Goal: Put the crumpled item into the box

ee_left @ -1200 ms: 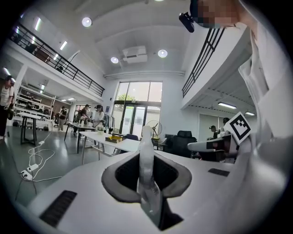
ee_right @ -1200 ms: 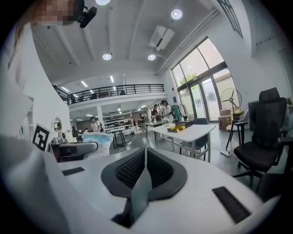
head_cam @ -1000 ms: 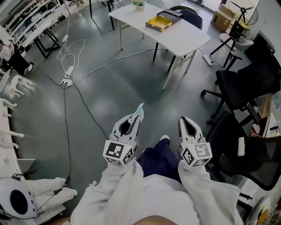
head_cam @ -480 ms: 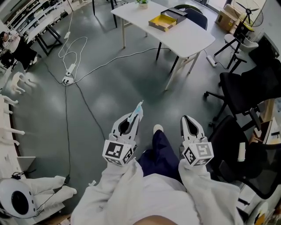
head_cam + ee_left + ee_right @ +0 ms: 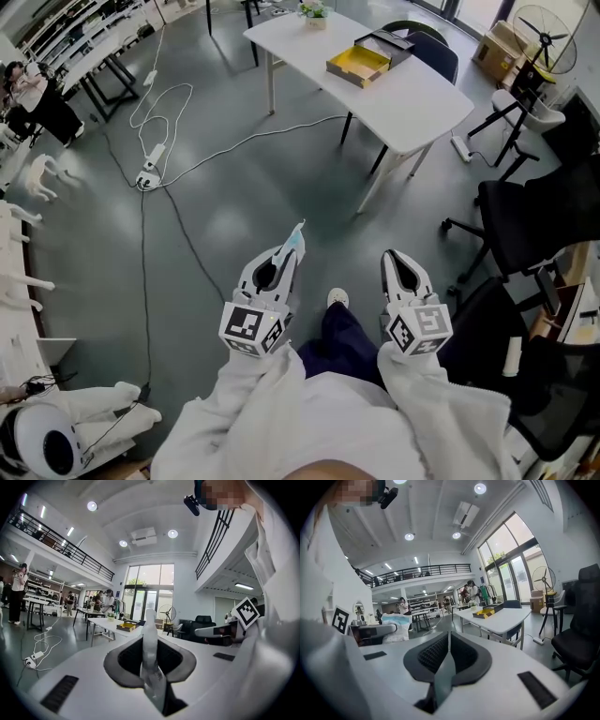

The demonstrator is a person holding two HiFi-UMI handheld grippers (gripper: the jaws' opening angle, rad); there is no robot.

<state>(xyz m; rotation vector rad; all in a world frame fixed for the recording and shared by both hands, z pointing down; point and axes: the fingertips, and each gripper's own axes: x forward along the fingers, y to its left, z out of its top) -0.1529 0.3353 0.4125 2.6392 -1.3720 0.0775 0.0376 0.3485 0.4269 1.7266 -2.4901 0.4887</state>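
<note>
Left tool (image 5: 285,257): jaws nearly together, pinched on the crumpled item (image 5: 299,232). The item is a thin white scrap with a touch of pale blue, standing upright between the pads and poking past the tips.
Right tool (image 5: 404,266): jaws closed on each other with nothing between them, held level beside the left one.
Crumpled item, place: in the left tool, out over the floor and well short of the box (image 5: 359,64).
Floor (image 5: 234,206): a bare grey stretch lies between the person and the box. A cable (image 5: 183,161) loops across it to the near left of the box.
Chairs (image 5: 525,211): black office chairs crowd the near right of the box.
Counter (image 5: 412,103): white, and it carries the box towards its far part.
Box: open, yellow inside, with a black lid (image 5: 394,44) just beside it on the far side.
Step in hand: most likely the carry towards the box, with nothing released yet.
Doing it well: keep the pinch steady, since so light a scrap could slip or flutter. Walk in between the cable and the chairs. Bring the left tool's tips low over the yellow opening before parting the jaws. Keep the right tool free to steady the box if it shifts.
</note>
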